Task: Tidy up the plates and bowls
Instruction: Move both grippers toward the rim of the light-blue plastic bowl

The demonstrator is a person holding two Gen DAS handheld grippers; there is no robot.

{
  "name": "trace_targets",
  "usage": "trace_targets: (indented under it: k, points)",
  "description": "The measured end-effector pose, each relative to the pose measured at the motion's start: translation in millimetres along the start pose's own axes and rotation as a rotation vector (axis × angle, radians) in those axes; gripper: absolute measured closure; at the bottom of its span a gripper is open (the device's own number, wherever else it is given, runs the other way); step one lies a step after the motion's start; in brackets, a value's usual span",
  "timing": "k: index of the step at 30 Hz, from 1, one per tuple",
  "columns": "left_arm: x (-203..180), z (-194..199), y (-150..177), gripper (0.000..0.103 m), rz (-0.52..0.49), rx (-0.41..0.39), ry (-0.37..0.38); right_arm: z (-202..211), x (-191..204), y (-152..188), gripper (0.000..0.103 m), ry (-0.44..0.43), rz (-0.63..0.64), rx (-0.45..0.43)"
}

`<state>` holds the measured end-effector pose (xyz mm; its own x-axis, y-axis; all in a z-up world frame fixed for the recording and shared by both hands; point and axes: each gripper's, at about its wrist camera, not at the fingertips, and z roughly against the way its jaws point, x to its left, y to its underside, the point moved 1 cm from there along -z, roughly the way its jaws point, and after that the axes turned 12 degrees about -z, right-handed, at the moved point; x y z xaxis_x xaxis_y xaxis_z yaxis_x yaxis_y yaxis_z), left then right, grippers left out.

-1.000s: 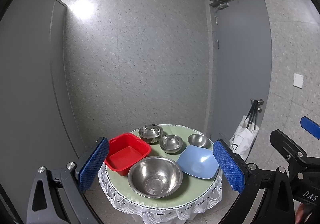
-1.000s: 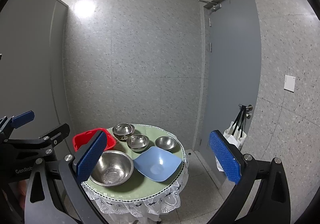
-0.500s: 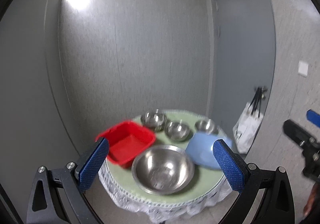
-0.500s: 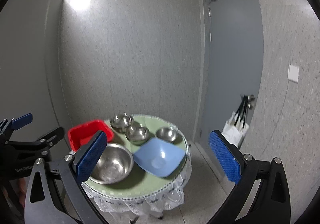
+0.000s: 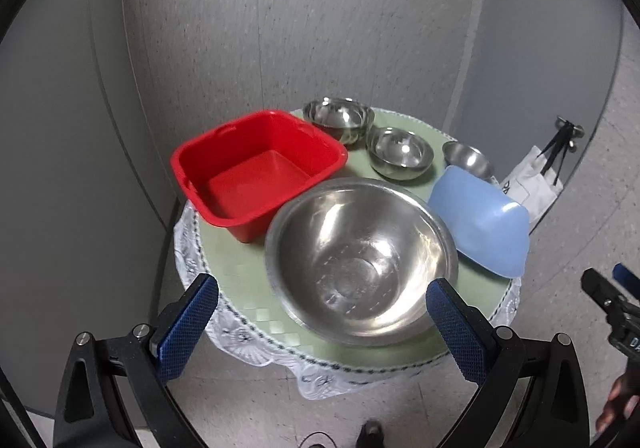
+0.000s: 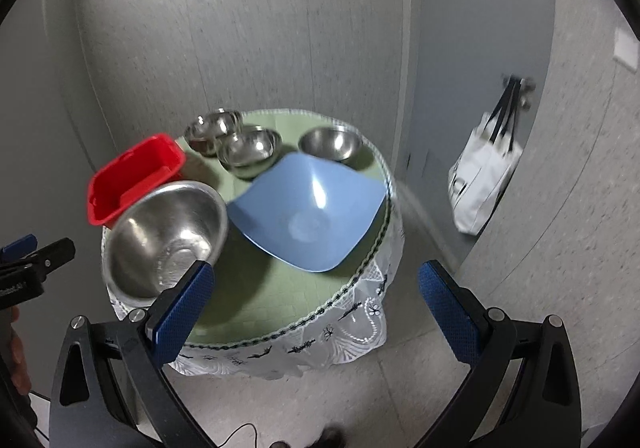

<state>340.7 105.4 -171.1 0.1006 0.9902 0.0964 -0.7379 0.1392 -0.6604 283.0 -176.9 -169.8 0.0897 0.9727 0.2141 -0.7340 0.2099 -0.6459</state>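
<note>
Jaws: both pairs spread wide, nothing between them; left gripper [image 5: 322, 322] above the near table edge in front of the big bowl, right gripper [image 6: 316, 304] above the near edge in front of the blue dish.
Contact: none, no dish touched by either gripper.
Progress: by judgement at the very start; nothing nested, nothing stacked, every piece separate on the round table with green mat and white lace cloth [image 5: 236, 280].
Red square plastic basin [image 5: 256, 173]: at the left side of the table, empty, its near corner touching or almost touching the big bowl; cannot tell which.
Large steel mixing bowl [image 5: 360, 256]: at the near middle, upright, empty, closest to the left gripper.
Light blue square plastic dish [image 6: 308, 207]: at the right of the big bowl, just beside it, its right corner reaching to the table edge.
Three small steel bowls: in a row at the far side; far-left small steel bowl [image 5: 338, 119], middle small steel bowl [image 5: 400, 153], right small steel bowl [image 5: 468, 159] partly hidden behind the blue dish in the left view.
Left to do: probably all of it, gathering the small bowls together and putting pieces one in another; final place not shown.
In the way: big bowl and blue dish between the grippers and the small bowls, so a reach over or around needed.
Around: grey wall panels, grey door at the right, white tote bag with black straps [image 6: 484, 175] hanging on the door handle, well apart from the table.
Risk: blue dish at the table edge, easy to push off.
</note>
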Motion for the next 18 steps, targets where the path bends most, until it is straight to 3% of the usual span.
trace_targets:
  k: [5,10,18]
  points:
    - [-28.4,-38.2,-33.4,0.001,0.007,0.003,0.002,-44.0,-20.5,-28.6,0.0,-0.038,0.018,0.039]
    - [-89.0,-78.8,-67.2,0.001,-0.004,-0.01,-0.01,-92.9,-45.5,-68.2,0.0,-0.107,0.101,0.079]
    - [-169.3,-147.8,-101.5,0.003,0.154,0.105,-0.068,-173.6,-84.4,-126.2,0.0,-0.206,0.256,0.202]
